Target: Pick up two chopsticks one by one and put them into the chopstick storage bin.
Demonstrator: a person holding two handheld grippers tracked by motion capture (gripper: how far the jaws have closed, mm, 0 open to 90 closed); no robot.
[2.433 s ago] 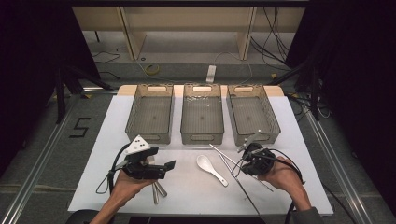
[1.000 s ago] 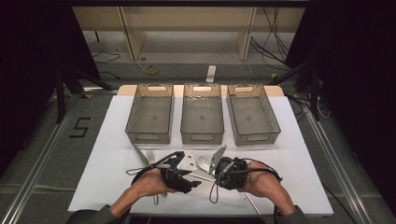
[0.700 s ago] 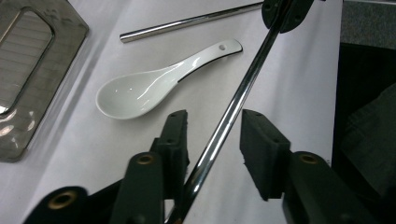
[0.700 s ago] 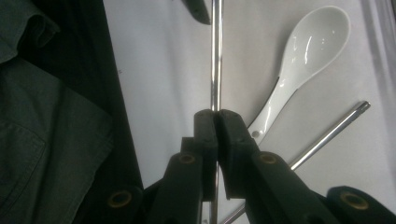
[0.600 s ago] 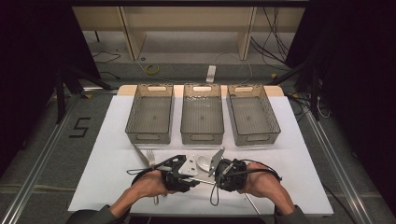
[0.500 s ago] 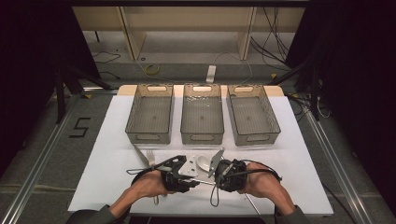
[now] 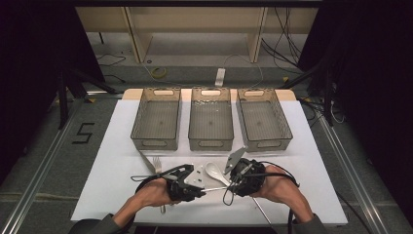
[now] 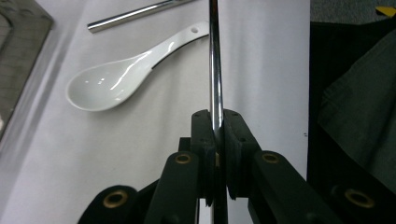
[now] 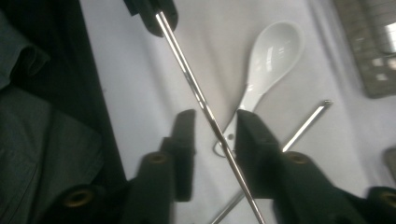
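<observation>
Black "5" point(image 7: 84, 132) on the floor point(image 7: 58, 161)

My worktop point(image 7: 311, 161) has a white cover and stands on a grey floor point(image 7: 97, 146) marked with a black number five point(image 7: 84, 133). Behind it I see a wooden shelf frame point(image 7: 141, 29) and loose cables point(image 7: 287, 34). Both sides of the room are dark.

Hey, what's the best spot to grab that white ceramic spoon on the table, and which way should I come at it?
Grip the white spoon by its handle, probably near the end with the small hole, coming straight down with the jaws across its narrow width. The handle is slim and flat-sided, while the bowl is wide, rounded and glossy, so likely to slip. The spoon lies flat on the white table, apart from the metal rod beside it.
</observation>
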